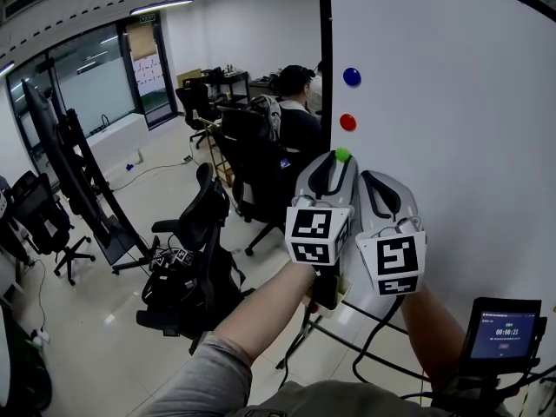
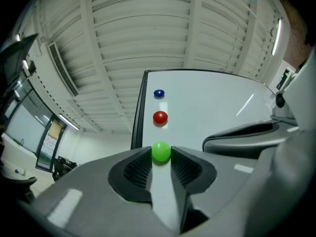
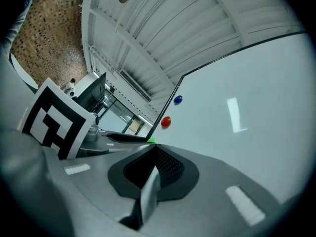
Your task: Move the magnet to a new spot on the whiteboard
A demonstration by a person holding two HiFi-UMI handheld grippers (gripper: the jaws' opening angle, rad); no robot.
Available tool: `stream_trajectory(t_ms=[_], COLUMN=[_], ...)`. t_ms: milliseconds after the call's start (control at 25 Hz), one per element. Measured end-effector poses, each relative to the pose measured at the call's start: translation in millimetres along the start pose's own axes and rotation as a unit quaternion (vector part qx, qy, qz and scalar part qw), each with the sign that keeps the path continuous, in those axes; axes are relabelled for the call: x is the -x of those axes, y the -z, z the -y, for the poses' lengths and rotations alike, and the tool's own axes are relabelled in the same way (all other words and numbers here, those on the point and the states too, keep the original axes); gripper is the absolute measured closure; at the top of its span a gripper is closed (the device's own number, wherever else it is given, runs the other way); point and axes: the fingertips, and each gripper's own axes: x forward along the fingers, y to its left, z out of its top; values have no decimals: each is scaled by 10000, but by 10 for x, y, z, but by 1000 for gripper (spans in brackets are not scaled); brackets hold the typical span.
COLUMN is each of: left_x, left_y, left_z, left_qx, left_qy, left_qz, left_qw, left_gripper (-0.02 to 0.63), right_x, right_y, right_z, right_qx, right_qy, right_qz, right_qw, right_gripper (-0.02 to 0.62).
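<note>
Head view, with both gripper views: the left gripper [image 1: 339,161] and the right gripper [image 1: 368,177] are raised side by side in front of the whiteboard [image 1: 452,146], close to its dark left edge. The green magnet [image 2: 161,152] sits straight ahead of the left gripper, at the very tips, with one ribbed pad against each side; the jaws stand apart by just the magnet's width and appear clamped on it. Whether the magnet rests on the board surface or is lifted off it cannot be told. The magnet is round, so it has no long axis to align; the grip line runs across the board from side to side. The red magnet [image 2: 160,117] lies just above the green one, and the blue magnet [image 2: 158,94] above that, all three in a column near the left edge. The right gripper has its jaws together with nothing between them, and its tips lie just right of the green magnet. Judgement: the left gripper has the magnet in hand, and the broad bare white area lies to the right of the column, so a new spot is best sought in that direction, clear of the red magnet above
</note>
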Motion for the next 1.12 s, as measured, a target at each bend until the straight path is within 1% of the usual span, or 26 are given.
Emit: stream_trajectory(t_ms=[80, 200, 320, 480, 600, 920, 960, 1040, 1120], left_x=[-13, -28, -31, -32, -35, 44, 90, 197, 290], left_y=[-7, -3, 1, 11, 20, 43, 35, 10, -3], left_z=[8, 17, 16, -28, -19, -11, 17, 131, 290], left_qx=[45, -27, -12, -25, 10, -187, -248, -410, -527], left_qy=[50, 68, 71, 8, 16, -169, -203, -229, -179], left_qz=[-46, -77, -94, -45, -69, -56, -17, 84, 167], left_qw=[10000, 9999, 9999, 10000, 10000, 9997, 9995, 9989, 9983], left_gripper=[486, 488, 492, 476, 476, 477, 481, 511, 561], right_x=[-5, -12, -20, -22, -24, 20, 52, 143, 249], right_y=[14, 34, 22, 15, 32, 81, 84, 90, 121], right_z=[-3, 1, 9, 23, 26, -7, -4, 18, 60], right_qx=[-7, -29, -18, -7, -8, -66, -79, -107, -146], right_qy=[1, 7, 14, 29, 28, -33, -30, -8, 34], right_qz=[-15, -32, -21, -1, -9, -68, -79, -119, -184], right_qw=[10000, 10000, 10000, 10000, 10000, 9999, 9999, 9999, 9997], right_gripper=[591, 591, 591, 591, 591, 591, 591, 591, 591])
